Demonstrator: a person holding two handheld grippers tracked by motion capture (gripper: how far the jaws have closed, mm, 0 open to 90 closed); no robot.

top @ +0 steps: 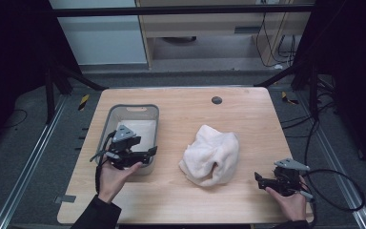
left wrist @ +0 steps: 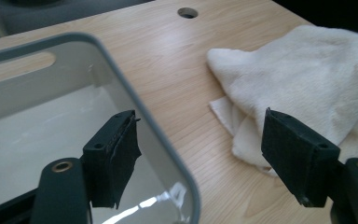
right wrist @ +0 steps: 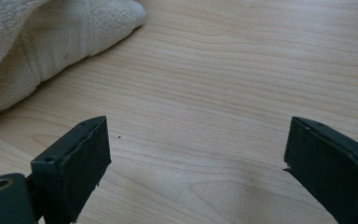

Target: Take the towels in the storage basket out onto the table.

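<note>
Pale wood-grain tabletop point(top: 248, 109) is carrying everything, with dark floor and metal rails surrounding it and a small round hole point(top: 216, 100) sitting near its far edge. Using the towel point(top: 212, 153) as landmark: it is lying crumpled near the middle of the table, cream-coloured, looped terry with a flatter woven band showing along one fold.

Left of the towel, a grey plastic bin point(top: 112, 112) with rounded corners and a slot handle is standing empty, its smooth floor reflecting light. The left gripper point(top: 143, 153) is hovering over the bin's near corner closest to the towel, its black padded jaws standing wide apart and holding nothing; in the left gripper view one jaw is hanging over the bin's inside and the other toward the towel.

Right of the towel and nearer the person, the right gripper point(top: 259, 179) is hovering just above bare wood, jaws likewise spread apart and empty, pointing toward the cloth.

The towel is probably going to behave as light, soft and floppy, sagging and unfolding when lifted. A pinch on a bunched fold or a corner at its edge is looking like the surest hold, since the thick pile should be gripping well against the pads.
</note>
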